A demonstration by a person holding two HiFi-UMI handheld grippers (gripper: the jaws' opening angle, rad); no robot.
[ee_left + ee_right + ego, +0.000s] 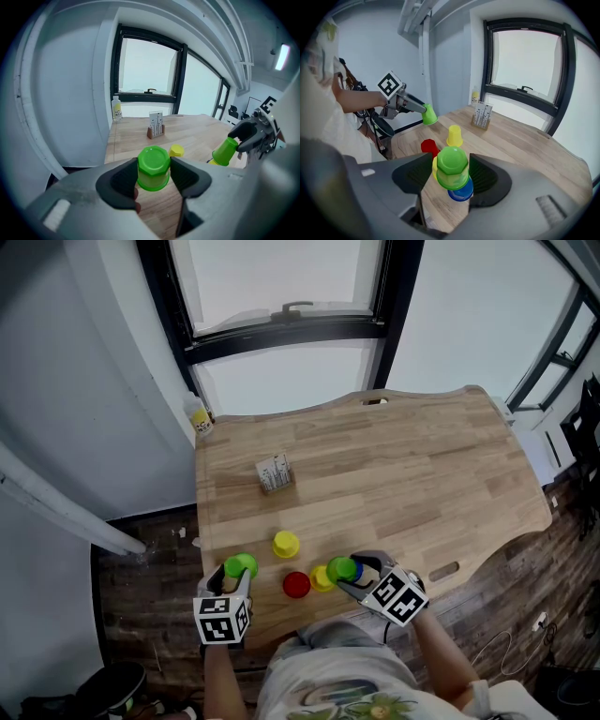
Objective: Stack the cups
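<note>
My left gripper [238, 577] is shut on an upside-down green cup [153, 167] and holds it above the table's near left corner. My right gripper [453, 177] stands open around a second green cup [452, 165], which sits upside down on a blue cup [463, 193]. A narrow gap shows beside its pads. A yellow cup [321, 578] stands close against that stack, and a red cup [296, 585] stands just left of it. Another yellow cup [286, 544] stands alone, farther in.
A small card holder [274, 472] stands mid-left on the wooden table [412, 474]. A small bottle [199, 418] is on the sill at the far left corner, under the window. The near table edge runs right below both grippers, against the person's body.
</note>
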